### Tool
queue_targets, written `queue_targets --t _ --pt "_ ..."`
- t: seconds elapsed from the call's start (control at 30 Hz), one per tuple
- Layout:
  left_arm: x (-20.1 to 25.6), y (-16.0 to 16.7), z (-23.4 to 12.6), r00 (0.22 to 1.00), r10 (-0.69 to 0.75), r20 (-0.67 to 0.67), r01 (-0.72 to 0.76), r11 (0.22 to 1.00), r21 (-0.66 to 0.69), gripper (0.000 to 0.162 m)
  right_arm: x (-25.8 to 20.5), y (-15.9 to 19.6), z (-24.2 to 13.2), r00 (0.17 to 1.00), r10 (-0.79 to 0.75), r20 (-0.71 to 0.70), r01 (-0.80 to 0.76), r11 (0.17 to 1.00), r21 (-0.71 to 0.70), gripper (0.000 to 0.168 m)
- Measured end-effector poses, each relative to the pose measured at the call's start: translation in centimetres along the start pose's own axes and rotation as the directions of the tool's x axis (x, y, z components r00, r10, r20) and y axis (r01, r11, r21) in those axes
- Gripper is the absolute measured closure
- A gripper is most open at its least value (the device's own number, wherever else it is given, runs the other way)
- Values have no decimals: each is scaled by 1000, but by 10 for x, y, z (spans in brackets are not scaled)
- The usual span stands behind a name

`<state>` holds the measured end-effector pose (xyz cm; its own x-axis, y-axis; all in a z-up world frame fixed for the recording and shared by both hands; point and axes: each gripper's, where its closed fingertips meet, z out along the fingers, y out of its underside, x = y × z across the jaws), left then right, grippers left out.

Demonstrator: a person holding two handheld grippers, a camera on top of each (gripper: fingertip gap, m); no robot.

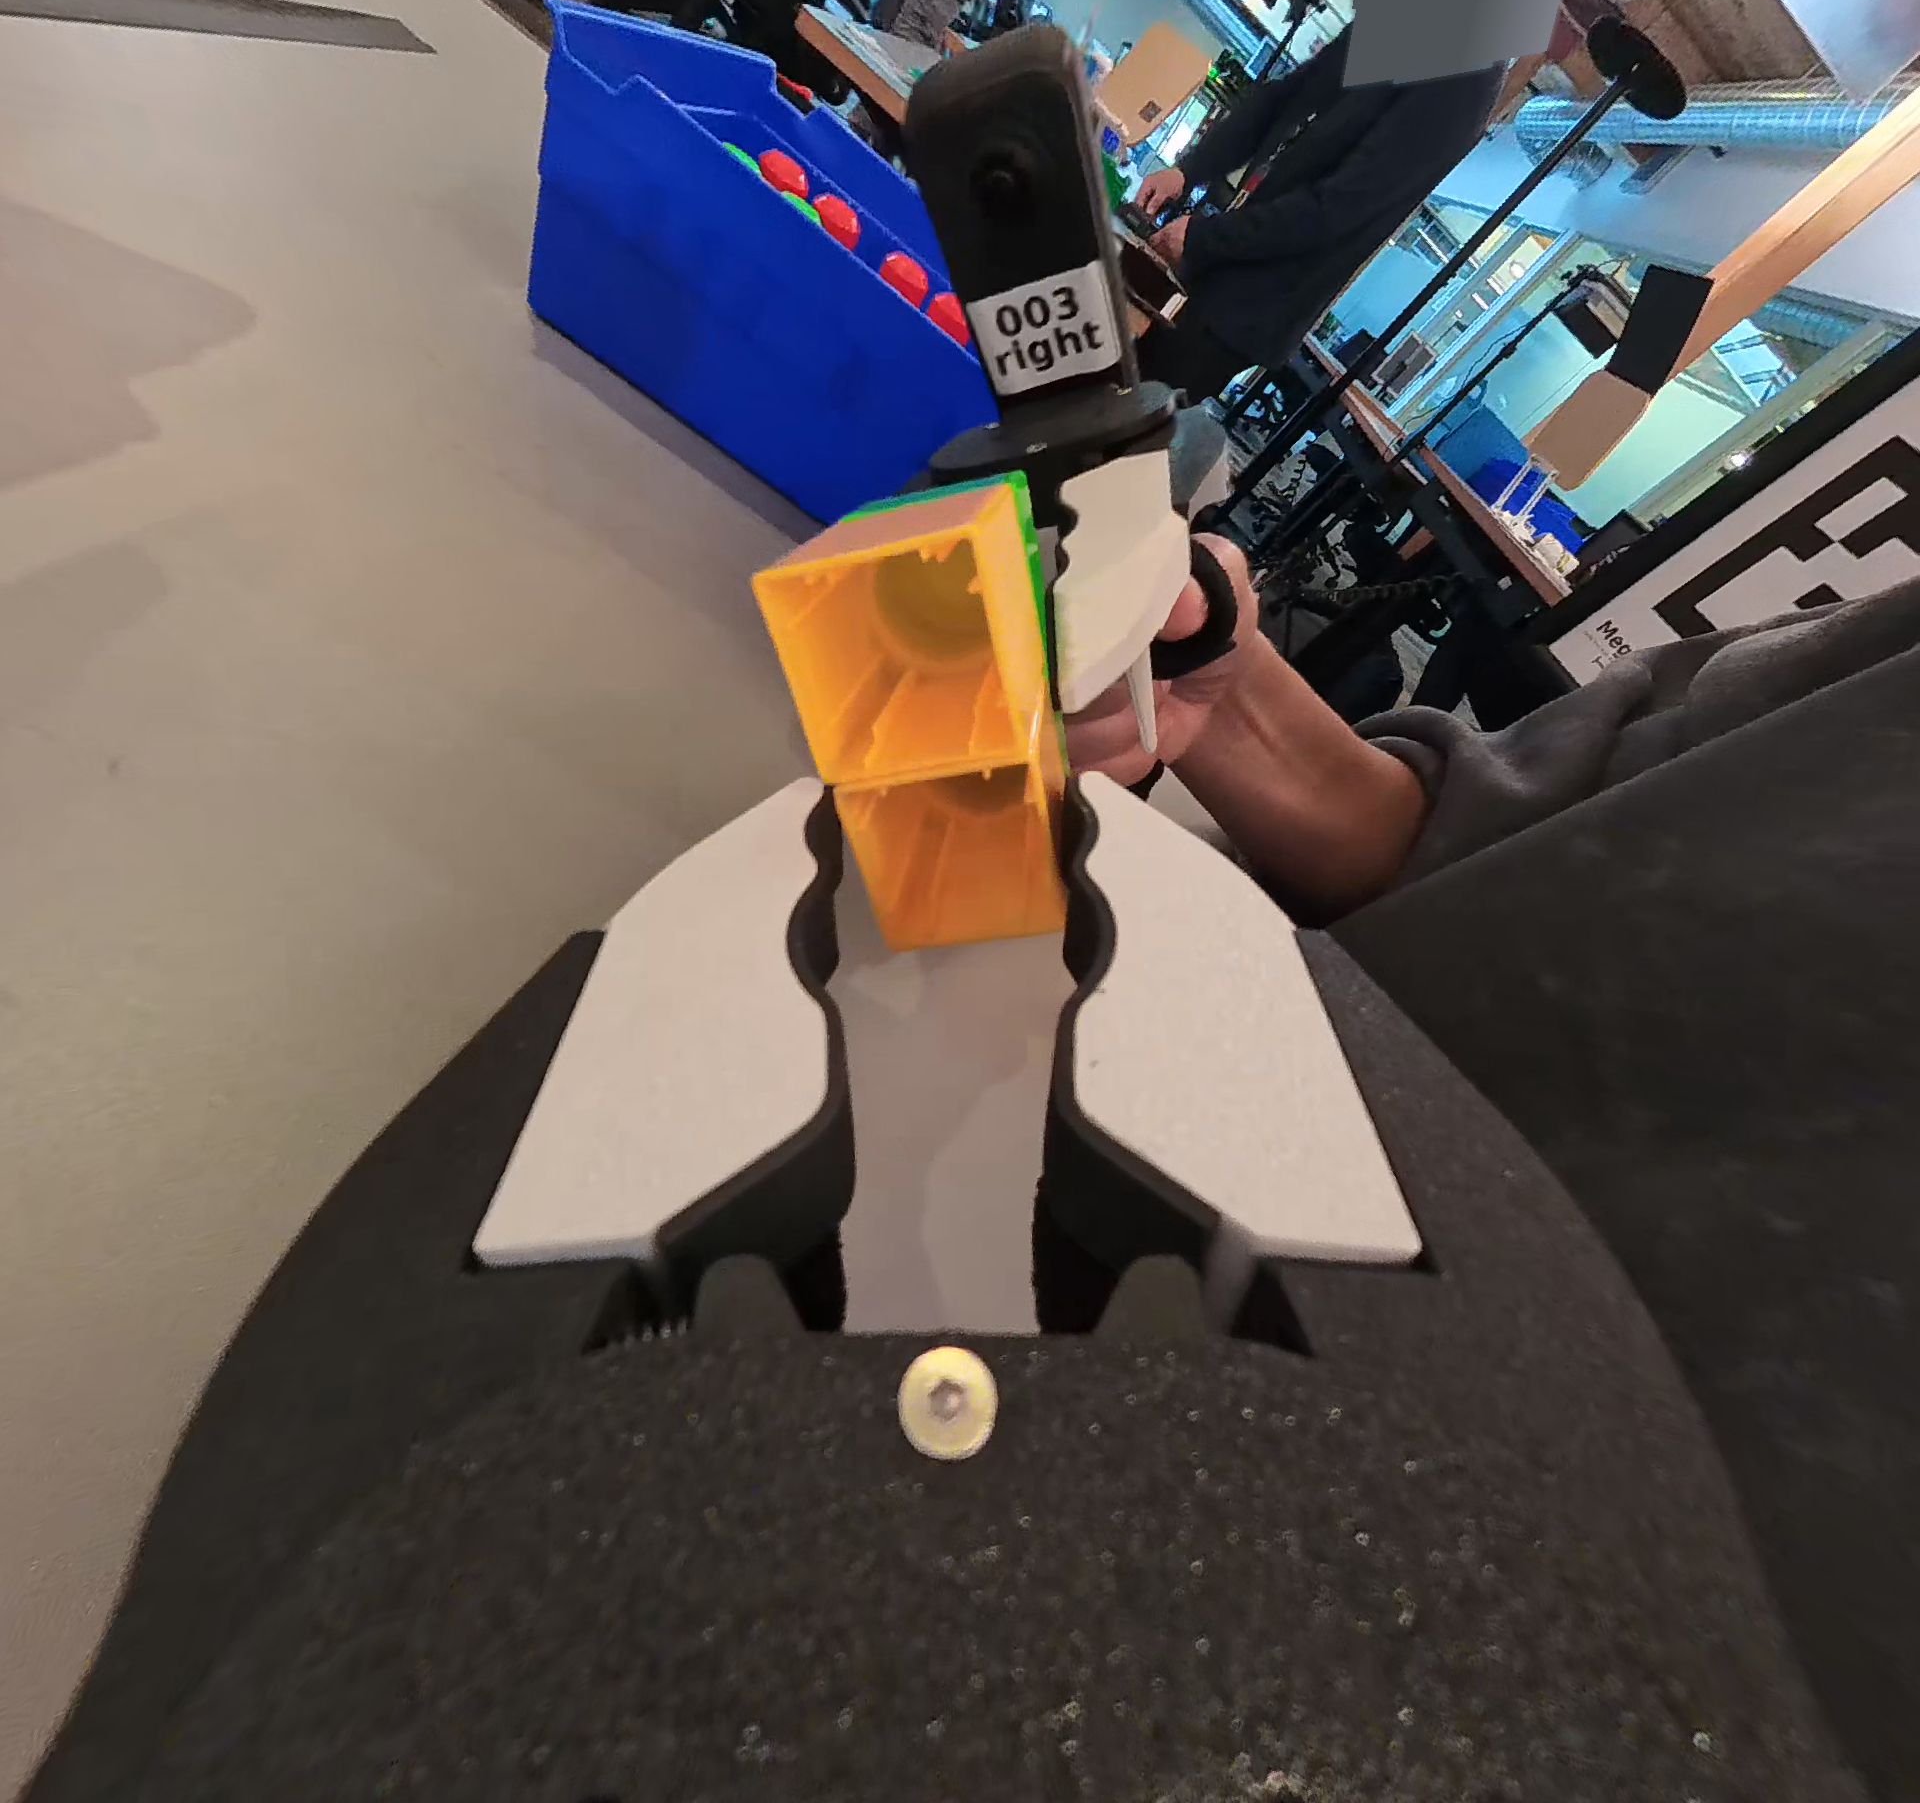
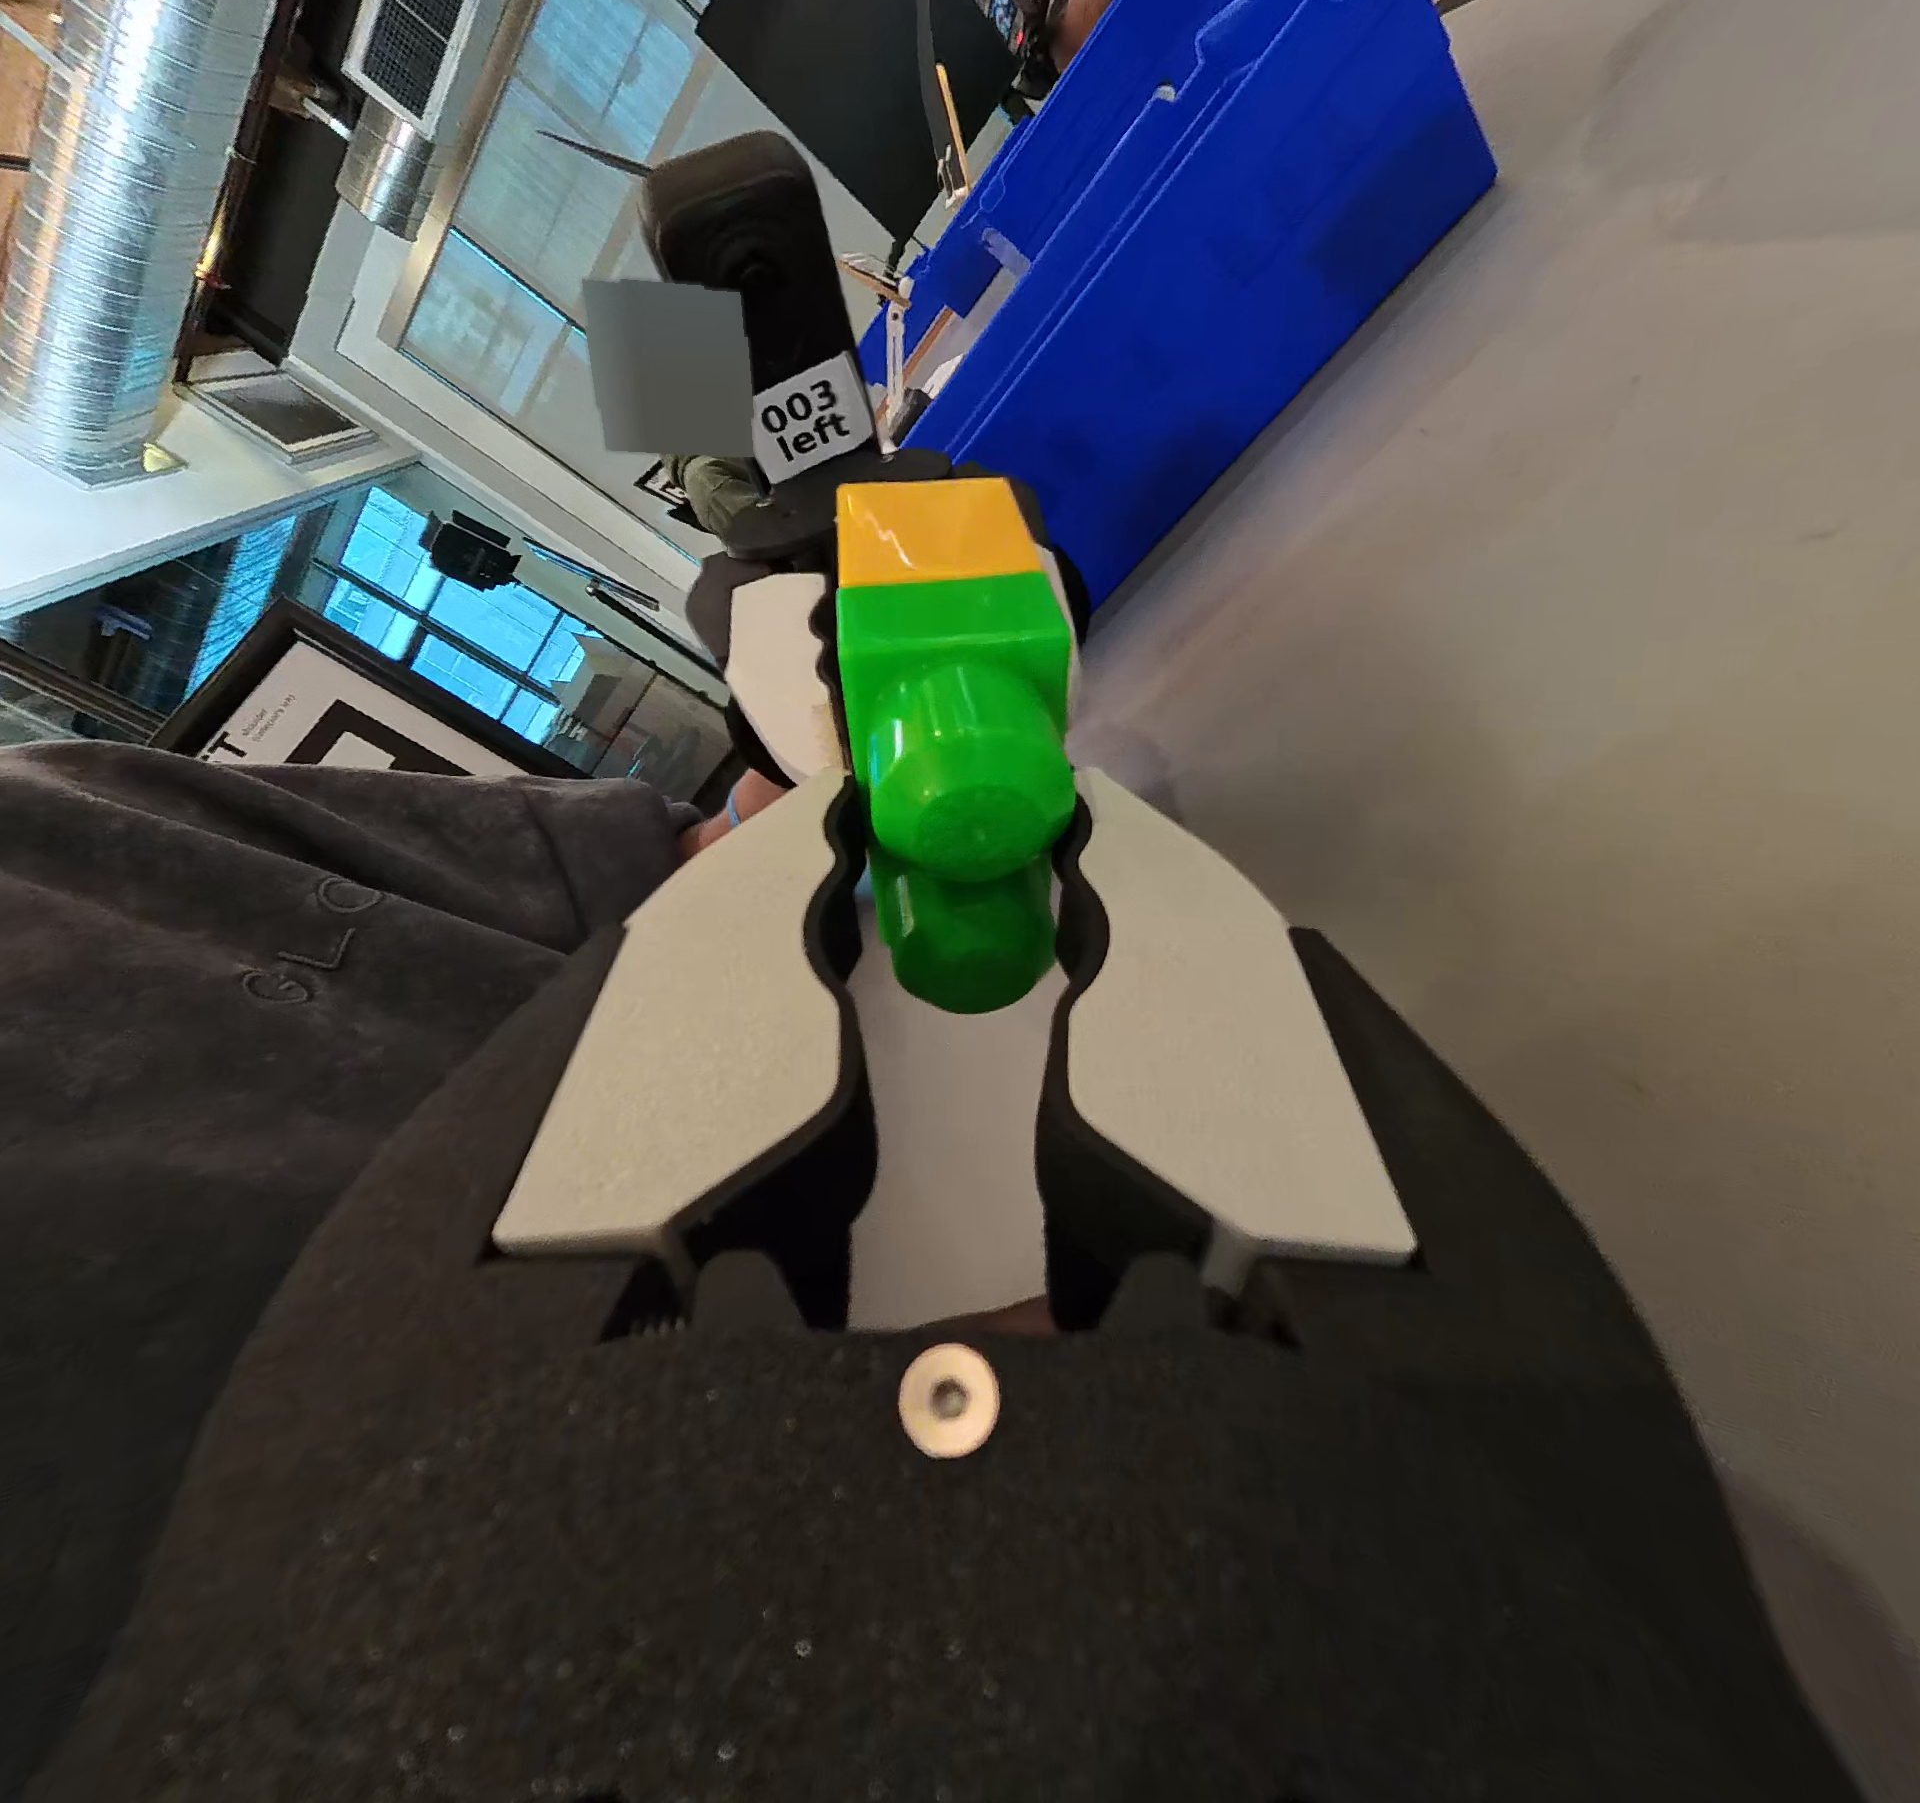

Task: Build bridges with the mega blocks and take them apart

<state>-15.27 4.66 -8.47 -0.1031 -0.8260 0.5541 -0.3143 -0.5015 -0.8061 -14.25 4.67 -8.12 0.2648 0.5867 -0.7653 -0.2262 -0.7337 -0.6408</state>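
Observation:
An orange two-stud block [image 1: 925, 693] is joined to a green two-stud block [image 2: 961, 818] and both are held off the grey table [image 1: 312, 662]. My left gripper [image 1: 951, 808] is shut on the orange block, whose hollow underside faces the left wrist view. My right gripper [image 2: 961, 808] is shut on the green block, whose studs face the right wrist view; the orange block [image 2: 935, 532] shows behind it. Only a thin edge of the green block [image 1: 1027, 517] shows in the left wrist view. The two grippers face each other; one white finger [image 1: 1117, 600] of the right gripper shows beside the blocks.
A blue bin [image 1: 727, 319] stands on the table behind the blocks, with red and green blocks [image 1: 836, 218] in it. It also shows in the right wrist view [image 2: 1247, 299]. A hand [image 1: 1226, 714] and dark sleeve hold the right gripper. A person stands at a bench behind. The grippers are tip to tip, or close to it.

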Motion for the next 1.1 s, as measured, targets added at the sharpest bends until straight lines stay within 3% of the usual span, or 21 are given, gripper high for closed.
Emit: queue_targets --t 0.3,0.33,0.37,0.4,0.57,0.63,0.73,0.8,0.87,0.93,1.1 --pt "3 -4 3 1000 1 7 -1 999 32 121 -3 -3 -3 1000 -18 -6 18 1000 -4 134" --pt "3 -4 3 1000 1 9 -1 999 39 119 -4 -4 -4 1000 -28 -13 28 1000 -4 134" --pt "2 -4 1 1000 -5 23 4 999 45 105 -4 -6 -6 999 -31 -28 31 1000 3 134" --pt "0 -4 -2 999 -14 45 11 999 52 92 -2 -8 -9 998 -32 -52 32 999 7 134" --pt "-3 4 -28 978 52 201 -71 994 88 92 -3 -18 -53 943 -89 -320 102 994 26 133" --pt "-6 7 -37 947 100 306 -135 987 93 86 -13 -30 -92 862 -139 -488 163 987 7 133" --pt "-8 7 -45 900 125 417 -180 979 96 81 -17 -55 -180 638 -125 -760 180 984 -11 133" --pt "-3 8 -41 899 139 415 -189 979 79 80 0 -55 -250 389 -82 -918 58 996 -65 133" --pt "1 12 -35 895 183 406 -215 976 35 80 26 -51 -308 151 -61 -987 -87 993 -75 133" --pt "2 17 -30 872 243 424 -260 965 -19 82 53 -40 -331 97 -55 -994 -249 965 -78 133" --pt "9 26 -23 836 341 431 -324 939 -115 86 100 -24 -339 112 -114 -987 -506 848 -156 133"
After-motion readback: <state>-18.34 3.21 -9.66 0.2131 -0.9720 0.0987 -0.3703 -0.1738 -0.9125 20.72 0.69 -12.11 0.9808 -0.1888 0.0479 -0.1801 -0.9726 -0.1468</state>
